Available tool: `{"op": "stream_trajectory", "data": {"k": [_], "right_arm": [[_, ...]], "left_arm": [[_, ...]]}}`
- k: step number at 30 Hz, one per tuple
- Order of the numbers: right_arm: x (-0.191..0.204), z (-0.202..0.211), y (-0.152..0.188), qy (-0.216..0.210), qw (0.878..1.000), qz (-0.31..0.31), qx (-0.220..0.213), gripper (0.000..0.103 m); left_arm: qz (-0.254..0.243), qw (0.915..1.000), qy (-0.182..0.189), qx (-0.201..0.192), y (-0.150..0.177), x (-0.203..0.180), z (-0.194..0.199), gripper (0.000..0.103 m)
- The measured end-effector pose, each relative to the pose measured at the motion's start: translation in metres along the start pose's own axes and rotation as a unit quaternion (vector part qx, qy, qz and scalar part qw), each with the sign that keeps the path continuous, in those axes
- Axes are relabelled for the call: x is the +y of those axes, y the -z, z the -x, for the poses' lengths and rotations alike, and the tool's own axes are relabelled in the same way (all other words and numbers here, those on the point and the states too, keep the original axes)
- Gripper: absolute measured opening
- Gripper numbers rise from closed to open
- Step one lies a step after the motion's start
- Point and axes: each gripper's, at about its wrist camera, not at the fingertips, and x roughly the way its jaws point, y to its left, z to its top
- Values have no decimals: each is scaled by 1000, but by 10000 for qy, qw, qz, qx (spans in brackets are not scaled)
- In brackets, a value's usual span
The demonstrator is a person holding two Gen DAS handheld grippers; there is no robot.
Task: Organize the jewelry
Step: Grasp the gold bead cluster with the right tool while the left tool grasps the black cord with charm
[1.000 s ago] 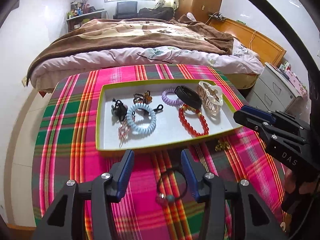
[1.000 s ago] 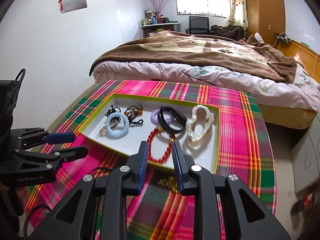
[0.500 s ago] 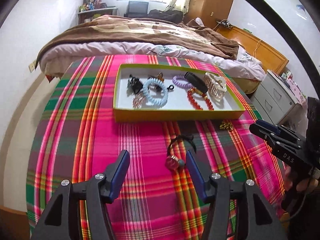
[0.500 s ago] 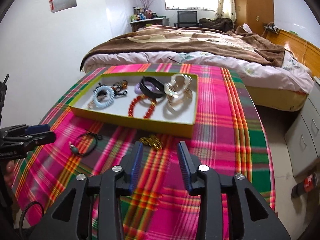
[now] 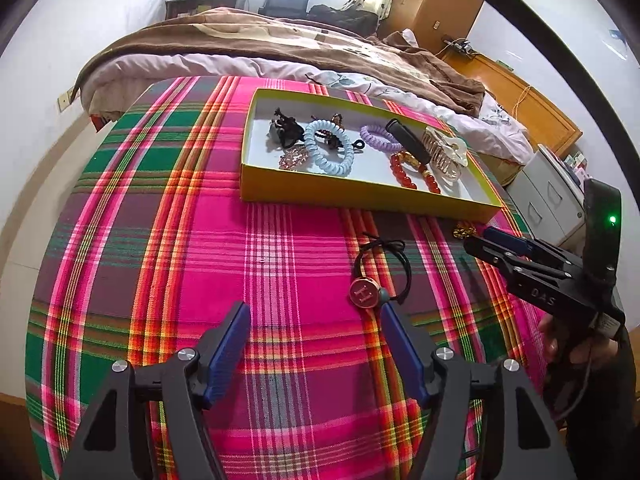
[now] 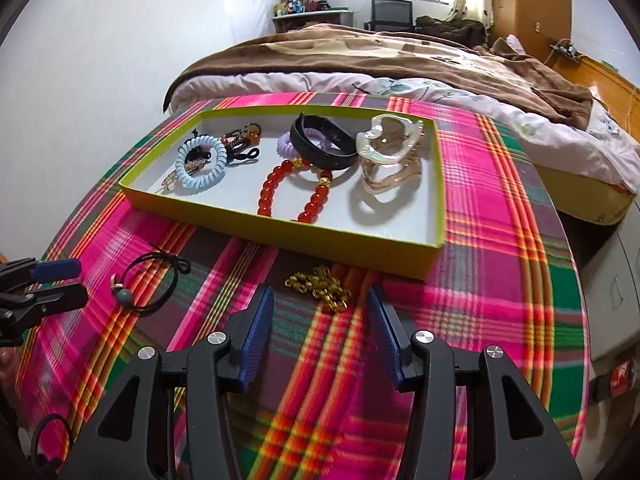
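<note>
While both grippers have just been opening, your left gripper [image 5: 314, 340] is spread empty beside the black hair tie [image 5: 380, 268], your right gripper [image 6: 320, 312] spread before the gold chain [image 6: 319, 282] by the tray's [image 6: 280, 236] near edge; the chain may slip.

Both grippers pull back from tray [image 5: 360, 196], sink toward cloth. Left gripper [image 5: 316, 312] jaws opening near hair tie [image 5: 380, 268]; right gripper [image 6: 320, 300] opening, apparently empty, before gold chain [image 6: 320, 282].
</note>
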Motion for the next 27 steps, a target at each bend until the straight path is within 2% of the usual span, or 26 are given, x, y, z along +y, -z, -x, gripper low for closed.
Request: {"op": "stream_trajectory", "data": {"k": [10,12,14,21,27], "right_arm": [[8,-8,-3,280,9990,337,115,49],[8,-8,-4,333,9989,309,93,41],[7,-7,-3,346,9990,273,66,19],[6,-3,0,172,9996,203,47,15],[3,8,9,-60,9999,71,-45,12]], "left_arm": [[47,9999,54,86,-5,2,-8,68],[51,9999,91,109,-5,1,-9,68],[36,9998,115,128,-6,-1,-11,68],[-69,9997,98,206,-10,-11,-19,68],[-242,9995,-162,149,-14,-19,-26,68]]}}
